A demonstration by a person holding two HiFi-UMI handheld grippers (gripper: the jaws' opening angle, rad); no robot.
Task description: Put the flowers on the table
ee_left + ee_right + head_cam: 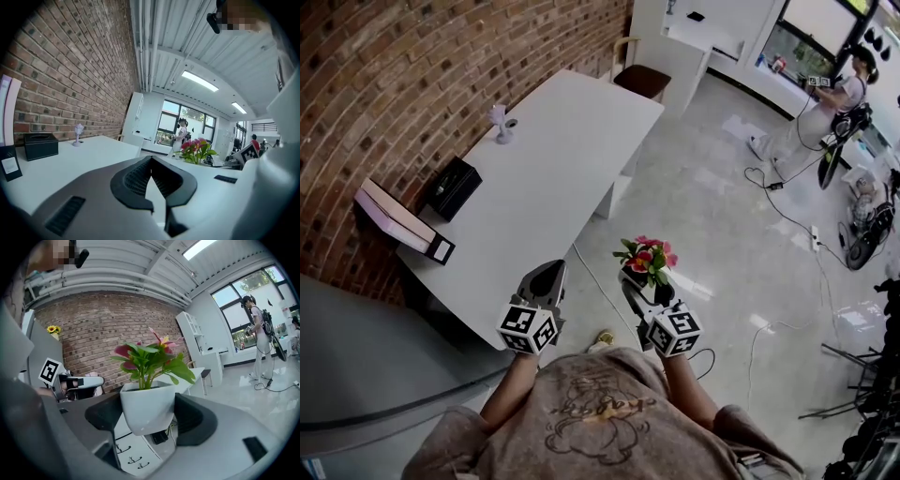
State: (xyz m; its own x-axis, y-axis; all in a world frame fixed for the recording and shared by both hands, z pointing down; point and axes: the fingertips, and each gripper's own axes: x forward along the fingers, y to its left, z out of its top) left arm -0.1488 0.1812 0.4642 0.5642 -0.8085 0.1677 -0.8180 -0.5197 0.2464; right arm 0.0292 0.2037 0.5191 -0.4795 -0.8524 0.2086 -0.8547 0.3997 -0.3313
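The table's centre is lying open; a black box, pink box and figurine are crowding its left edge.

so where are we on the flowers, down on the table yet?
Not yet. Done: the right gripper is clamped on the flower pot, jaws against both its sides. In hand: the pot hangs over the floor, beside the white table. Left: carry it over the tabletop and set it down. The left gripper is shut and empty.
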